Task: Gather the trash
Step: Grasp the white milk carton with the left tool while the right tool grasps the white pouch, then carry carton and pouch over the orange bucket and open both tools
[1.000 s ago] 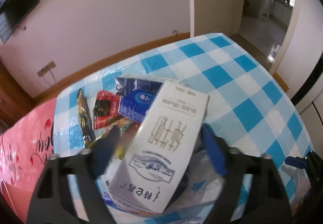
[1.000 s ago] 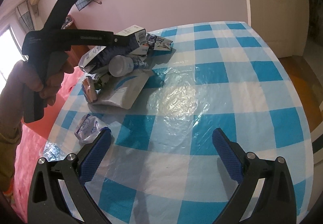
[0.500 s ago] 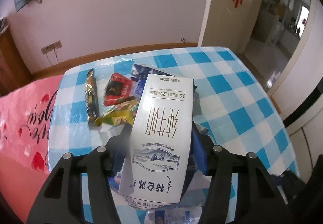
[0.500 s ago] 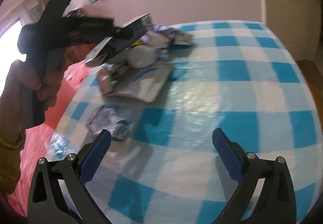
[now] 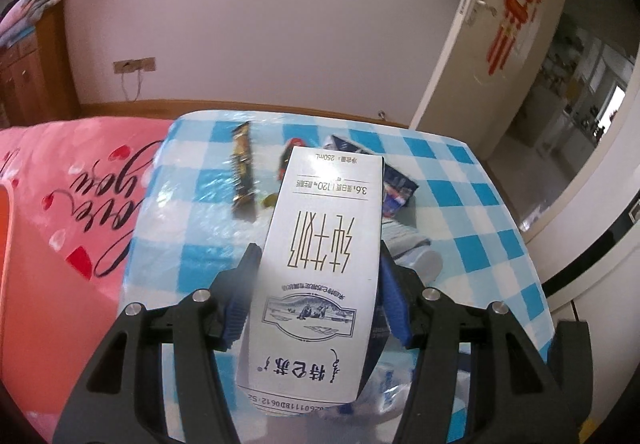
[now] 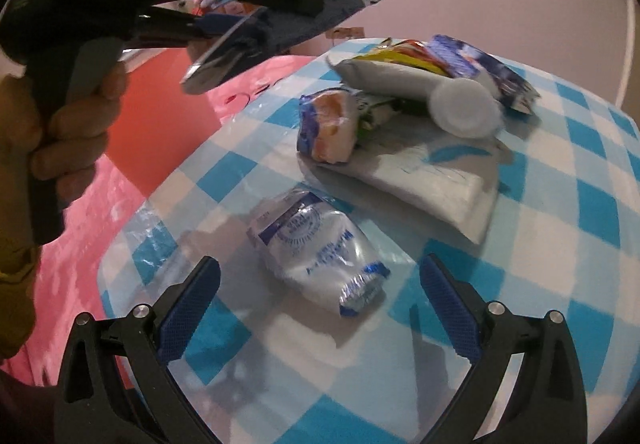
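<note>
Left wrist view: your left gripper was clamped on a white milk carton, its blue pads pressed against the carton's two long sides. The jaws had just been closing on it. The carton was held above the checked tablecloth, printed face up, its far end pointing toward the wall. On the cloth beyond it lay a long dark snack wrapper, a red packet mostly hidden behind the carton's far edge, and a blue wrapper peeking out on the carton's right. A pink blanket with dark lettering lay to the left of the table.

Right wrist view: your right gripper hung over the tablecloth with its jaws wide apart and nothing between the pads. Just ahead of them lay a crumpled white and blue plastic bag, flat on the cloth. Farther back sat a pile of trash: a flat white pouch, a small packet with orange print resting on it, a white tube with a round cap, and colourful wrappers behind. At upper left your left hand gripped the left gripper's handle, the milk carton caught in its jaws and raised well above the table, though blur hid its details.
</note>
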{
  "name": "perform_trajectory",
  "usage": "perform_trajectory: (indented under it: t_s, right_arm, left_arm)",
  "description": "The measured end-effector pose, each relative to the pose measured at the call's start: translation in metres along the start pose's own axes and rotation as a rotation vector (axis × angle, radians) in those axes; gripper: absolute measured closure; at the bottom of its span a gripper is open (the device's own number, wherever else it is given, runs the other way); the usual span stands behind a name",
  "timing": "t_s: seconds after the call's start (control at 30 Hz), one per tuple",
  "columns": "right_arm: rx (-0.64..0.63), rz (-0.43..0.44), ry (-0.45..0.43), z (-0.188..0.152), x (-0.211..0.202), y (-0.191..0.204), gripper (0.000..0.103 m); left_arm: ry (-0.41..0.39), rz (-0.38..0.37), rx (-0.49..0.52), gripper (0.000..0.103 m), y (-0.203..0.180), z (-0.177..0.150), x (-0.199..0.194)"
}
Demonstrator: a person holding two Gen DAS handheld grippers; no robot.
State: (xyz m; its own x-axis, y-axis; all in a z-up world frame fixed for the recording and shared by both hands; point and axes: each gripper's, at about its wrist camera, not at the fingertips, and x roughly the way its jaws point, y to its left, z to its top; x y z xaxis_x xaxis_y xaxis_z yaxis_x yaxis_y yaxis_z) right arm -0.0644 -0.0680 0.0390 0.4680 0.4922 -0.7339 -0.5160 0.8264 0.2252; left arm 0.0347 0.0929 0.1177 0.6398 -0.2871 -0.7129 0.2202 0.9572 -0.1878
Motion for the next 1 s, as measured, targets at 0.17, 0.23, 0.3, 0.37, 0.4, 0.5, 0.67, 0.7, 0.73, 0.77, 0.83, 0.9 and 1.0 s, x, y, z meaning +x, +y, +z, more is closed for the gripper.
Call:
perform_trajectory:
  t_s: [0.17,0.23,0.3,0.37,0.4,0.5,0.67,0.7,0.73,0.77,0.83,0.9,1.0]
  right_arm:
    - [-0.059,-0.009,0.029,0.007,0.015,0.004,0.005]
    - [-0.075,-0.01,0.036,0.009,0.02,0.005,0.005]
    - [-0.088,-0.017,0.045,0.011,0.026,0.007,0.005]
    - [-0.104,-0.027,0.053,0.012,0.031,0.009,0.007]
    - [-0.11,-0.031,0.056,0.012,0.033,0.01,0.01]
    - [-0.135,-0.053,0.068,0.011,0.037,0.015,0.025]
    - [-0.151,-0.082,0.066,0.008,0.039,0.019,0.029]
    - [-0.148,-0.089,0.066,0.008,0.038,0.019,0.029]
    - [-0.144,-0.095,0.064,0.006,0.036,0.019,0.03]
    - [-0.138,-0.1,0.06,0.005,0.034,0.018,0.031]
    - [-0.122,-0.105,0.056,0.002,0.031,0.018,0.033]
    - [-0.101,-0.109,0.052,-0.002,0.026,0.016,0.034]
    - [-0.074,-0.117,0.047,-0.008,0.019,0.015,0.035]
  left_arm:
    - [-0.012,0.014,-0.062,0.046,0.026,-0.018,-0.014]
    - [-0.016,0.016,-0.078,0.046,0.033,-0.025,-0.019]
    - [-0.018,0.015,-0.092,0.046,0.039,-0.032,-0.023]
    - [-0.018,0.014,-0.104,0.046,0.043,-0.038,-0.026]
    - [-0.017,0.012,-0.112,0.046,0.046,-0.041,-0.027]
    - [-0.016,0.006,-0.122,0.046,0.049,-0.049,-0.029]
    - [-0.005,0.002,-0.131,0.046,0.054,-0.062,-0.028]
    - [-0.004,0.001,-0.133,0.046,0.054,-0.064,-0.028]
    - [-0.002,-0.004,-0.138,0.046,0.055,-0.066,-0.028]
    - [-0.001,-0.007,-0.142,0.046,0.055,-0.068,-0.028]
    - [-0.001,-0.006,-0.145,0.046,0.056,-0.073,-0.029]
    - [0.0,-0.003,-0.145,0.046,0.057,-0.076,-0.029]
    - [-0.001,-0.014,-0.158,0.046,0.06,-0.082,-0.032]
